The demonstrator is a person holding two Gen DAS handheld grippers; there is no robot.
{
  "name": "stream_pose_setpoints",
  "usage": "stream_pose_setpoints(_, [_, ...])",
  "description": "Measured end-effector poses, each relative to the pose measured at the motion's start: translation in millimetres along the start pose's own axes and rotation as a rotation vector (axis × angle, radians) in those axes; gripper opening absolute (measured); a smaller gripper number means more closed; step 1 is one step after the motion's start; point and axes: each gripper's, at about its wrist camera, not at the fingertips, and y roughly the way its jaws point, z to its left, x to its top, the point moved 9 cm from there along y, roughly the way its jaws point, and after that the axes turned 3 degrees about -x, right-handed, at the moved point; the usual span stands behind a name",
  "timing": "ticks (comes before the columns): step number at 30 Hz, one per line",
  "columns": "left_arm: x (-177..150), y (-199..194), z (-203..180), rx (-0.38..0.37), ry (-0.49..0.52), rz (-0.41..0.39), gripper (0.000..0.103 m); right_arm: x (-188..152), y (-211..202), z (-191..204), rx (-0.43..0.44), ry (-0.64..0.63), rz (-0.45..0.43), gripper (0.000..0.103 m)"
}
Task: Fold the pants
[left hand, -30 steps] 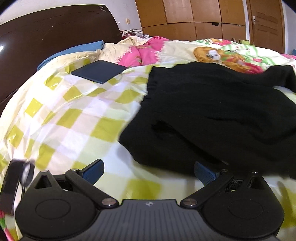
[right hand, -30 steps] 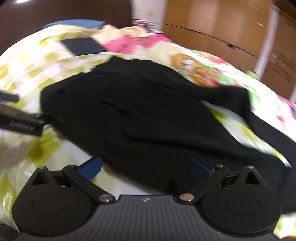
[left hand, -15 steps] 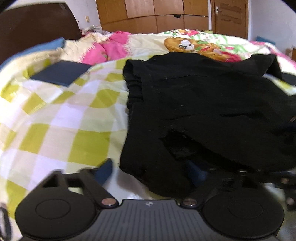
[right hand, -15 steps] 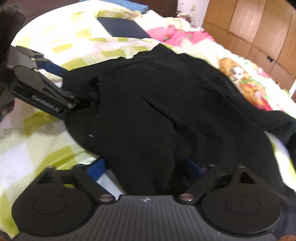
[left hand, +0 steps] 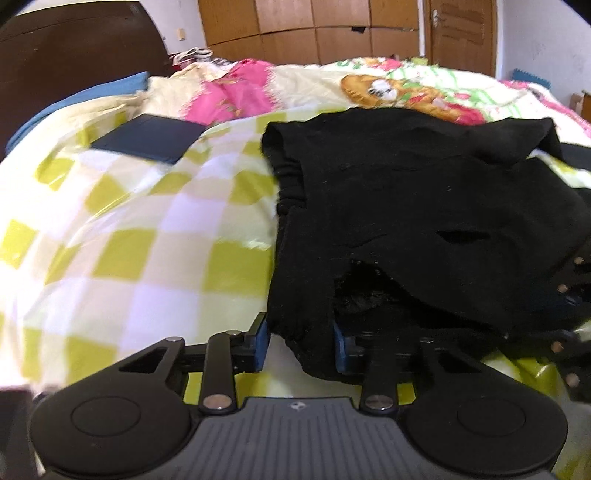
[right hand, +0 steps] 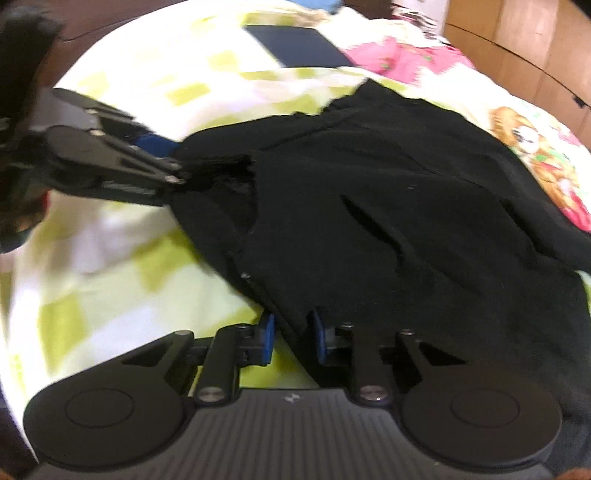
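Black pants (left hand: 406, 192) lie crumpled on a yellow-checked bed cover (left hand: 129, 240), with the waistband toward the left. My left gripper (left hand: 299, 332) is at the pants' near left corner. Its jaws are closing, and a bunch of black fabric fills the gap between the blue pads. In the right wrist view the pants (right hand: 388, 192) spread up and to the right. My right gripper (right hand: 293, 328) is closing its jaws on the near hem, the fabric pinched between its pads. The left gripper (right hand: 173, 166) shows there at the waist edge. Part of the right gripper (left hand: 569, 295) shows at the frame's right edge.
A flat dark blue item (left hand: 147, 142) lies on the cover behind and left of the pants. A pink and cartoon-print blanket (left hand: 399, 88) lies behind them. A dark headboard (left hand: 74, 55) stands at the left, and wooden wardrobes (left hand: 314, 29) line the back wall.
Both grippers moved in to the pants' near edge. Their jaws went from wide apart to narrow around the black fabric. The left wrist view swung right.
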Motion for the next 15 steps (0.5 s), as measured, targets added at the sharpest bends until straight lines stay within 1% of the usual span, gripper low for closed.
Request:
stream_pose_setpoints(6, [-43.6,-40.0,44.3,0.118,-0.04,0.065,0.046,0.9,-10.3,75.3,0.16,-0.016,-0.017,0.021])
stream_pose_setpoints(7, [-49.9,-45.3,50.0,0.141,-0.051,0.072,0.047,0.7,-9.7,84.7,0.178,-0.013,-0.013,0.025])
stream_pose_setpoints(9, [-57.7,-55.4,54.3,0.167,-0.058,0.071,0.047,1.8,-13.1,94.2,0.19,0.008,-0.017,0.028])
stream_pose_setpoints(12, [-54.2,-72.9,47.7,0.188,-0.065,0.034,0.047,1.2,-37.0,85.1,0.198,0.066,-0.063,0.035])
stream_pose_setpoints(14, [-47.2,-83.6,41.9,0.215,-0.067,0.007,0.047,0.6,-51.3,64.3,0.173,0.116,-0.088,0.044])
stream_pose_setpoints(15, [-43.8,-89.2,37.6,0.221,-0.066,-0.005,0.047,-6.5,-61.4,46.7,0.145,0.151,-0.098,0.045])
